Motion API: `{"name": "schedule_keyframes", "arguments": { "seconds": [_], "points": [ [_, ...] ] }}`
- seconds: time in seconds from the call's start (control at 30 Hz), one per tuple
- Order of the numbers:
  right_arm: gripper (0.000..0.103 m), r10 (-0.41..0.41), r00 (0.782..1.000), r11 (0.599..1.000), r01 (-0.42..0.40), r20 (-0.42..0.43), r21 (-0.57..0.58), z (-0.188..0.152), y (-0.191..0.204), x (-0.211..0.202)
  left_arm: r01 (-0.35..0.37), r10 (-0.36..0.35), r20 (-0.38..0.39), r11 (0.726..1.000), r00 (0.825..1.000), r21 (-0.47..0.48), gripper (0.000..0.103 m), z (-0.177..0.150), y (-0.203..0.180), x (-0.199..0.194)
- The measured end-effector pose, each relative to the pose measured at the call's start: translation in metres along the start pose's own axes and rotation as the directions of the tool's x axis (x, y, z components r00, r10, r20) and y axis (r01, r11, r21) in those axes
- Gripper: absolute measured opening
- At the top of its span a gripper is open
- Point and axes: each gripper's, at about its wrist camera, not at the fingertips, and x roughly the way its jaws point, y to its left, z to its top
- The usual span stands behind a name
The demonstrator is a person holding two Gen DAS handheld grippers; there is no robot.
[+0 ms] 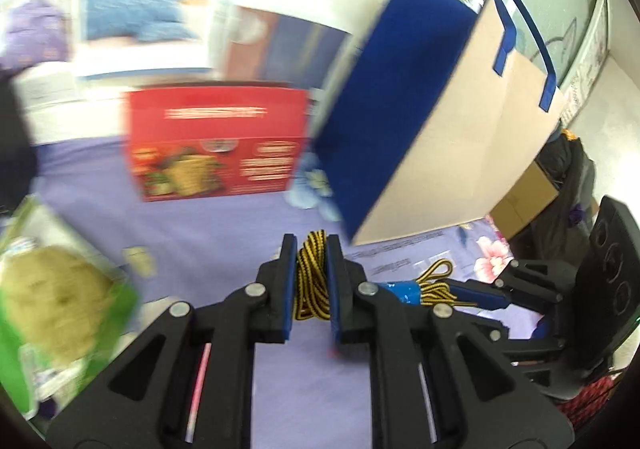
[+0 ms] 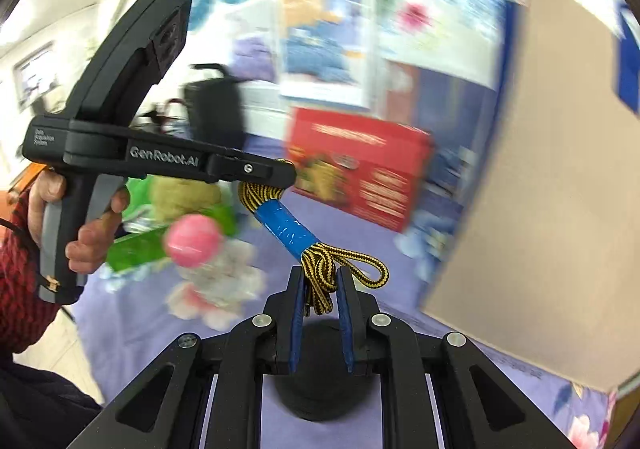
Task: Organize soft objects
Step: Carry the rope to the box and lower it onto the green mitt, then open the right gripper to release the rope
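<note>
A bundle of yellow-and-black cord [image 1: 311, 281] with a blue band [image 2: 286, 227] around its middle is held between both grippers above the purple bedspread [image 1: 192, 233]. My left gripper [image 1: 311, 249] is shut on one end of the cord. My right gripper [image 2: 319, 281] is shut on the other end [image 2: 320, 273], with a loop [image 2: 368, 269] sticking out to the right. The right gripper also shows in the left wrist view [image 1: 480, 295], and the left gripper in the right wrist view [image 2: 280, 173].
A beige paper bag with blue sides and handles [image 1: 440, 121] stands close ahead on the right. A red box [image 1: 216, 141] stands behind. A green pack with a tan plush [image 1: 56, 301], a pink ball [image 2: 192, 239] and a cardboard box [image 1: 524, 201] lie around.
</note>
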Motion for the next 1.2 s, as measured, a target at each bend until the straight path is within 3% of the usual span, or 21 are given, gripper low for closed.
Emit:
{"name": "schedule_keyframes", "arguments": {
  "seconds": [0.23, 0.47, 0.67, 0.97, 1.03, 1.07, 1.17, 1.2],
  "points": [
    [0.015, 0.168, 0.986, 0.980, -0.166, 0.009, -0.106, 0.032, 0.102, 0.042, -0.160, 0.162, 0.029, 0.985, 0.986, -0.072, 0.016, -0.044, 0.093, -0.078],
    [0.015, 0.287, 0.956, 0.945, -0.292, -0.055, -0.147, 0.049, 0.197, 0.116, -0.263, 0.271, 0.038, 0.952, 0.962, -0.157, 0.016, -0.082, 0.180, -0.111],
    [0.015, 0.290, 0.949, 0.938, -0.307, -0.120, -0.159, 0.050, 0.238, 0.168, -0.295, 0.306, 0.021, 0.933, 0.952, -0.207, 0.016, -0.093, 0.233, -0.099],
    [0.018, 0.267, 0.944, 0.943, -0.298, -0.193, -0.152, 0.054, 0.263, 0.227, -0.292, 0.308, 0.023, 0.920, 0.951, -0.262, 0.019, -0.089, 0.275, -0.074],
    [0.023, 0.265, 0.942, 0.940, -0.300, -0.207, -0.160, 0.054, 0.267, 0.235, -0.286, 0.304, 0.027, 0.918, 0.952, -0.274, 0.023, -0.090, 0.279, -0.074],
    [0.026, 0.265, 0.941, 0.939, -0.302, -0.211, -0.166, 0.053, 0.268, 0.238, -0.286, 0.305, 0.032, 0.918, 0.952, -0.275, 0.033, -0.090, 0.279, -0.075],
    [0.050, 0.261, 0.943, 0.934, -0.301, -0.206, -0.195, 0.051, 0.272, 0.239, -0.306, 0.334, 0.066, 0.914, 0.940, -0.267, 0.070, -0.094, 0.277, -0.081],
    [0.063, 0.264, 0.943, 0.931, -0.304, -0.202, -0.200, 0.050, 0.273, 0.238, -0.314, 0.346, 0.082, 0.911, 0.935, -0.268, 0.081, -0.095, 0.276, -0.085]
  ]
}}
